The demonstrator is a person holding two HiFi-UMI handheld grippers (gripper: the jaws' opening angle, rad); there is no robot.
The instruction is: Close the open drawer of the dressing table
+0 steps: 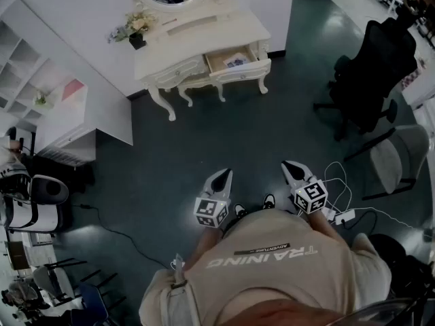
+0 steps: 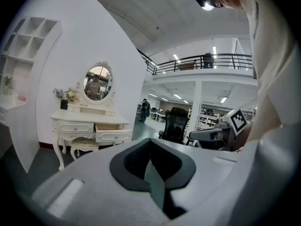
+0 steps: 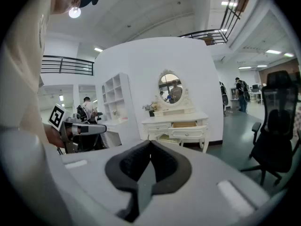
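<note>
while the drawer [image 1: 239,62] stands open, left claw [image 1: 223,175] and right claw [image 1: 290,166] sit closed, well apart from it; a chair [image 1: 372,73] stands rightward.

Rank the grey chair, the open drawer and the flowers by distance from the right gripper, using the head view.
1. Grey chair, just right of the right gripper.
2. Open drawer, ahead.
3. Flowers, farthest, ahead-left.
</note>
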